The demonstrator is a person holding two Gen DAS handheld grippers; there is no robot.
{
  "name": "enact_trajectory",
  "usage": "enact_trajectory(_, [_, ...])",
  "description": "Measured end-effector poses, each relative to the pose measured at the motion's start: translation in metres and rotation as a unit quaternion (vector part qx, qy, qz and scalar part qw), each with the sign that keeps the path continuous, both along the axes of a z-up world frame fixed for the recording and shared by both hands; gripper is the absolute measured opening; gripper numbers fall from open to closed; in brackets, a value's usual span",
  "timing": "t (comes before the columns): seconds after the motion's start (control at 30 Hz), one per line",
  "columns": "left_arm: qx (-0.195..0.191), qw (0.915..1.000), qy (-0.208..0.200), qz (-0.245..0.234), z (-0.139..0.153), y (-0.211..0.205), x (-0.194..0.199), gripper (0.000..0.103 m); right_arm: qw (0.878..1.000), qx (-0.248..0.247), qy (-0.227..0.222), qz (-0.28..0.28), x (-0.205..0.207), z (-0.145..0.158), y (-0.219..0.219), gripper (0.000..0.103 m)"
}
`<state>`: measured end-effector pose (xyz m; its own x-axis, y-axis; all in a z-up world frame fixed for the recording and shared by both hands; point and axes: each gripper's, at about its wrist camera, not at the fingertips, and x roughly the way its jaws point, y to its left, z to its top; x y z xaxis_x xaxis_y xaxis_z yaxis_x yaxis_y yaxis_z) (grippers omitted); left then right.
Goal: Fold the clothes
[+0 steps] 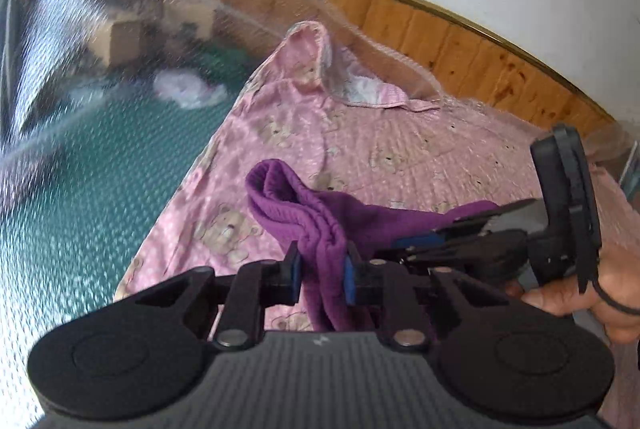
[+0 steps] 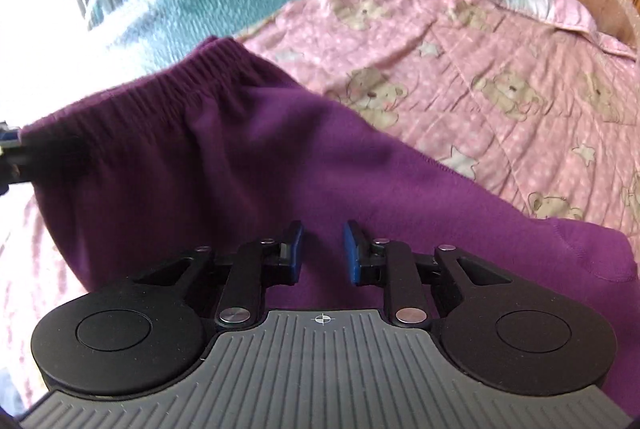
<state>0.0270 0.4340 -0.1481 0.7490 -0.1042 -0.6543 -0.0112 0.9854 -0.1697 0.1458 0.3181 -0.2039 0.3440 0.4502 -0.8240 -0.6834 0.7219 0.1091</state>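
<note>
A purple garment [image 1: 320, 213] with a gathered elastic waistband [image 2: 176, 77] hangs stretched between my two grippers above the bed. In the left wrist view my left gripper [image 1: 323, 271] is shut on a bunched fold of it, with cloth filling the gap between the blue pads [image 1: 297, 271]. My right gripper [image 1: 404, 245] comes in from the right and pinches the other end. In the right wrist view the purple cloth [image 2: 280, 157] runs between the right gripper's [image 2: 323, 247] pads, and the left gripper [image 2: 8, 149] holds the waistband at the far left edge.
A pink bear-print quilt [image 1: 360, 149] covers the bed under the garment, with a crumpled pillow [image 1: 308, 61] at its far end. A sheer net [image 1: 100, 9] hangs at the left over a green mat [image 1: 100, 149]. A wooden headboard [image 1: 460, 49] stands behind. A hand [image 1: 600, 293] holds the right gripper.
</note>
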Motion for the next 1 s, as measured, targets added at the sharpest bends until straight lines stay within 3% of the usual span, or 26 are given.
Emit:
enact_trajectory(0.07, [0.044,0.9981,-0.015,-0.04,0.006,-0.026,-0.003,0.019,0.999,0.024,0.006,-0.023,0.001,-0.001,-0.013,0.023])
enact_trajectory(0.13, [0.082,0.9931,-0.025,-0.08,0.009,-0.051,-0.004,0.019,0.998,0.023,0.049,-0.04,0.01,-0.02,-0.023,0.023])
enact_trajectory(0.2, [0.118,0.9852,-0.036,-0.118,0.01,-0.078,-0.007,0.019,0.99,0.079,0.089,-0.07,0.024,-0.021,-0.044,0.022])
enact_trajectory(0.27, [0.14,0.9765,-0.047,-0.156,0.011,-0.103,-0.009,0.019,0.96,0.179,0.159,-0.147,0.041,-0.012,-0.084,0.028])
enact_trajectory(0.33, [0.158,0.966,-0.051,-0.198,0.004,-0.132,-0.011,0.019,0.917,0.279,0.205,-0.2,0.048,-0.007,-0.127,0.036])
enact_trajectory(0.4, [0.162,0.9591,-0.037,-0.229,-0.013,-0.155,-0.009,0.02,0.875,0.353,0.237,-0.231,0.045,-0.013,-0.161,0.057])
enact_trajectory(0.43, [0.163,0.9552,-0.03,-0.245,-0.021,-0.167,-0.008,0.021,0.858,0.376,0.251,-0.243,0.042,-0.019,-0.173,0.061])
enact_trajectory(0.47, [0.167,0.9521,-0.017,-0.256,-0.033,-0.175,-0.006,0.021,0.844,0.394,0.262,-0.253,0.039,-0.026,-0.184,0.066])
enact_trajectory(0.57, [0.181,0.9437,0.004,-0.277,-0.058,-0.193,-0.004,0.021,0.832,0.402,0.278,-0.264,0.035,-0.042,-0.194,0.069])
enact_trajectory(0.6, [0.184,0.942,0.008,-0.281,-0.062,-0.195,-0.005,0.021,0.833,0.401,0.278,-0.262,0.034,-0.043,-0.195,0.07])
enact_trajectory(0.67, [0.182,0.9417,0.013,-0.283,-0.063,-0.194,-0.005,0.021,0.85,0.39,0.261,-0.237,0.031,-0.034,-0.191,0.077])
enact_trajectory(0.73, [0.179,0.9421,0.017,-0.283,-0.061,-0.188,-0.003,0.021,0.873,0.376,0.235,-0.203,0.028,-0.02,-0.183,0.087])
enact_trajectory(0.87, [0.179,0.9395,0.022,-0.291,-0.061,-0.185,-0.003,0.021,0.918,0.334,0.178,-0.114,0.021,0.018,-0.161,0.095])
enact_trajectory(0.93, [0.18,0.9395,0.021,-0.291,-0.062,-0.183,-0.003,0.021,0.941,0.291,0.158,-0.075,0.02,0.031,-0.141,0.095])
enact_trajectory(0.97, [0.18,0.9395,0.021,-0.291,-0.062,-0.182,-0.004,0.021,0.952,0.258,0.154,-0.061,0.02,0.033,-0.13,0.091])
enact_trajectory(1.0, [0.178,0.9401,0.019,-0.29,-0.062,-0.18,-0.005,0.021,0.96,0.228,0.151,-0.052,0.022,0.035,-0.123,0.058])
